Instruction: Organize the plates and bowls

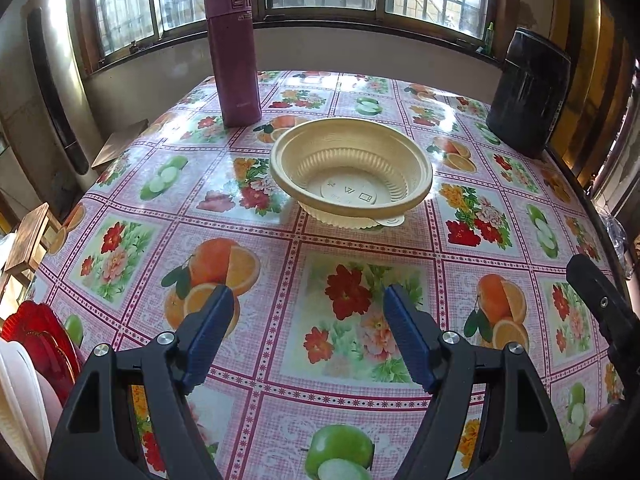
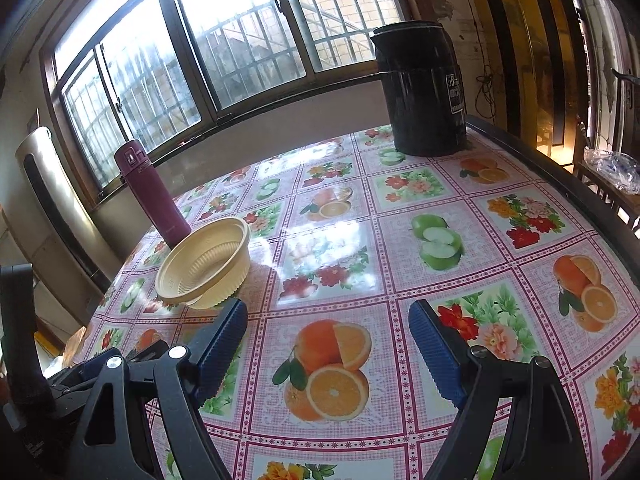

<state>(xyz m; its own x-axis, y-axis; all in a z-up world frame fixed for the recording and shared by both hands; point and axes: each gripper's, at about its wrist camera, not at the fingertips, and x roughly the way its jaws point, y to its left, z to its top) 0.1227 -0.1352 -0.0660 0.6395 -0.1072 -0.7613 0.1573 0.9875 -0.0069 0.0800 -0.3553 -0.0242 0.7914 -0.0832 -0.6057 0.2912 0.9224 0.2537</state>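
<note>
While both claws hang above the fruit-and-flower tablecloth (image 1: 344, 240) with nothing between their blue pads, the nearest work lies ahead of the left one. The left gripper (image 1: 308, 336) has its jaws spread wide apart, empty, pointing straight across the table. The right gripper (image 2: 328, 344) is likewise spread and empty, aimed at a bare stretch of cloth printed with oranges.

Directly forward of the left gripper, roughly on its centre line and a fair way off, sits the cream plastic bowl (image 1: 351, 168). It looks like 2 nested ribbed bowls, upright, mouth up, resting on the cloth and touching neither claw; a small tab or lid edge peeks out under its near right side. Being round, it has no long axis, so any point on the rim would serve for a pinch. From the right wrist view the same bowl (image 2: 202, 264) lies off to the far left, well outside the line of the fingers, so the left hand is judged the better placed to take it.

At the left gripper's lower left, close beside it, a red plate (image 1: 42, 344) and white dishes (image 1: 18, 404) stand near the table edge, only partly seen.

Farther out, a maroon thermos flask (image 1: 233, 52) stands upright behind and left of the bowl, near it but apart. A black kettle (image 2: 420, 88) stands at the far right corner, well apart.
</note>
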